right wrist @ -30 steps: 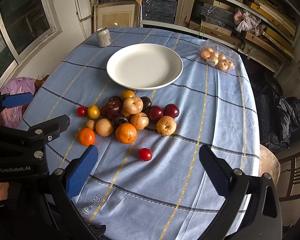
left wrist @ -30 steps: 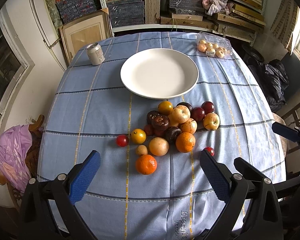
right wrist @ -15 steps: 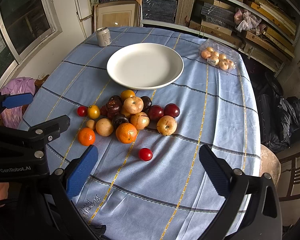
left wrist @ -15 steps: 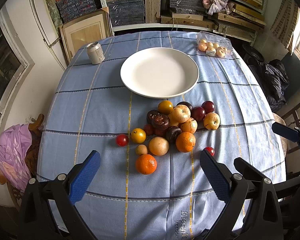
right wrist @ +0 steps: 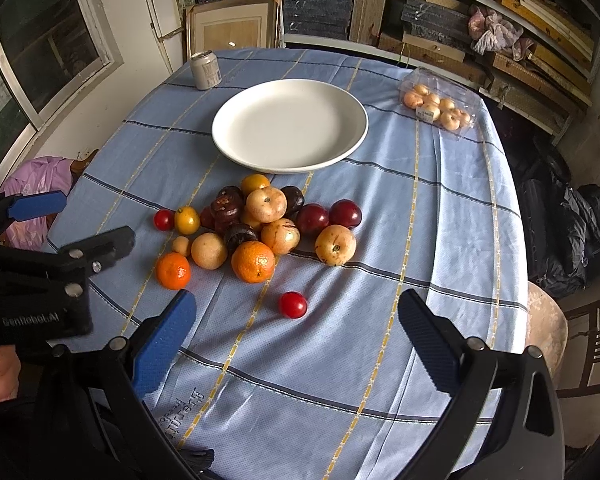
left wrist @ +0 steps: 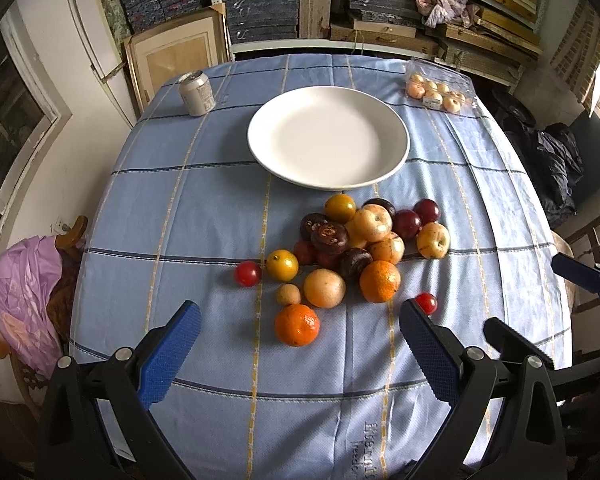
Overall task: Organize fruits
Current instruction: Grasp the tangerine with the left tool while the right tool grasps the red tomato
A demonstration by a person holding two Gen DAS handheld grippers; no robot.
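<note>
A pile of mixed fruit [left wrist: 352, 240] lies on the blue checked tablecloth: oranges, dark plums, pale apples, small red tomatoes. The same pile shows in the right wrist view [right wrist: 260, 224]. An empty white plate [left wrist: 328, 136] sits just behind it, also seen in the right wrist view [right wrist: 290, 124]. My left gripper [left wrist: 296, 344] is open and empty, hovering near the front edge, with the nearest orange [left wrist: 297, 324] between its fingers' line. My right gripper [right wrist: 296, 332] is open and empty, to the right, with a red tomato [right wrist: 293, 304] just ahead.
A drink can [left wrist: 196, 94] stands at the far left of the table. A clear plastic box of small pale fruit [left wrist: 436, 92] lies at the far right. Shelves of stacked boards stand behind. A chair with purple cloth [left wrist: 24, 300] is left of the table.
</note>
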